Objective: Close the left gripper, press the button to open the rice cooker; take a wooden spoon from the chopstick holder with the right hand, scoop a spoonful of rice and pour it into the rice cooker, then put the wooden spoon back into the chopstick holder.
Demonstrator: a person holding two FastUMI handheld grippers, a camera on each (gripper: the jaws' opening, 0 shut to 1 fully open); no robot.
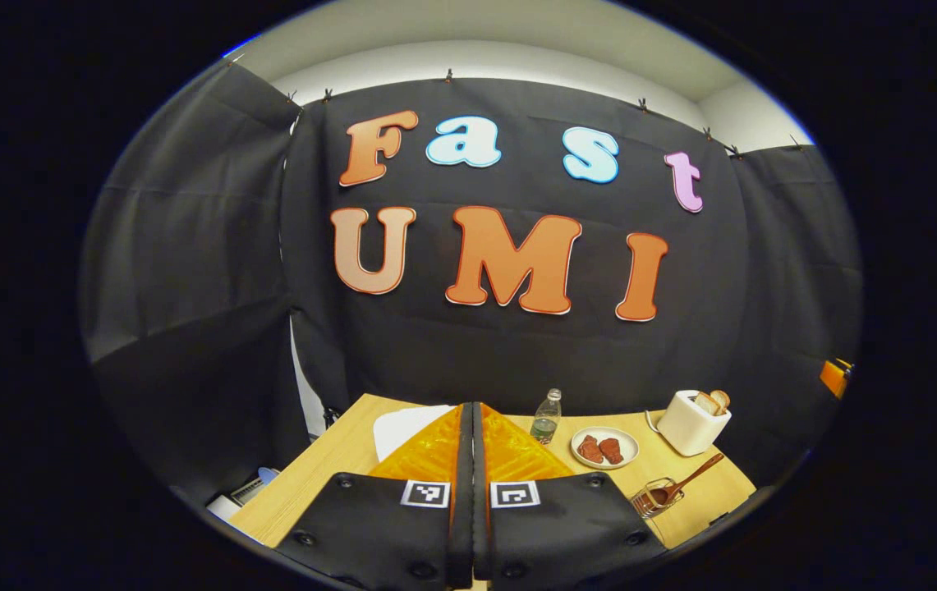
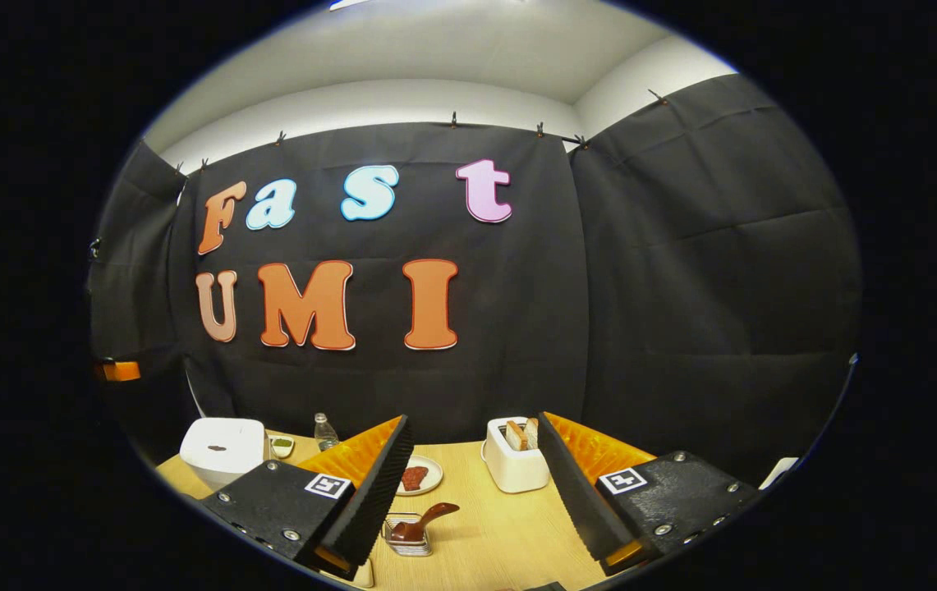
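Wooden table (image 2: 509,525) ahead of me. White toaster (image 2: 512,468) near its far edge, two bread slices (image 2: 521,433) upright in slots. Just left of toaster, white plate (image 2: 420,474) with reddish-brown food pieces (image 1: 601,449). Clear water bottle (image 1: 546,417) upright left of plate, near far edge. Small dish (image 2: 281,446) with green contents left of bottle. Cord (image 1: 650,421) trails from toaster's left side.

Left gripper (image 1: 472,460): two black finger blocks, orange ribbed backing, a square black-and-white marker on each, dark screws. Right gripper (image 2: 476,484): same build, with black ridged foam pads (image 2: 374,492) and silver screws.
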